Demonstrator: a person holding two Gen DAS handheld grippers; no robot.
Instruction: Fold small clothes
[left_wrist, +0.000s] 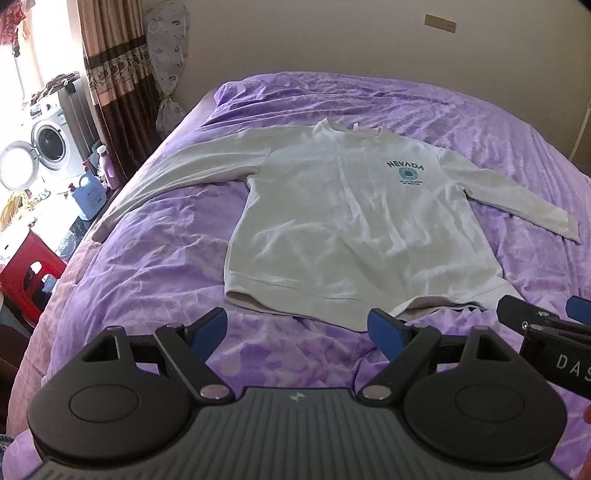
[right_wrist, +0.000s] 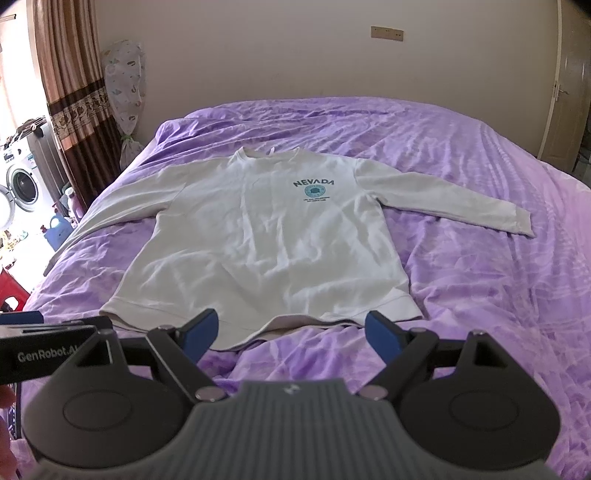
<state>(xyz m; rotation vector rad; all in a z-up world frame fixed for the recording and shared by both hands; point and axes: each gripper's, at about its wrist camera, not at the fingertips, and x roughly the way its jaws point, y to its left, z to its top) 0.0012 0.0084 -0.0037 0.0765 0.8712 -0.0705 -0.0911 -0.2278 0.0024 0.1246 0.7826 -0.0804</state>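
Purple bedding (right_wrist: 480, 206) covered the bed, with a washing machine (left_wrist: 48, 144) far left by the curtain (left_wrist: 110, 66). On it a white NEVADA sweatshirt (right_wrist: 266, 236) lay flat, face up, sleeves spread. Just near of its hem, the left gripper (left_wrist: 297, 328) and right gripper (right_wrist: 291, 328) hovered with jaws spread, empty.

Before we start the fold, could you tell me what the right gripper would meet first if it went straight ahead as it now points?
Probably the bottom hem of the sweatshirt, lying just ahead of the open right gripper; depth is unclear.
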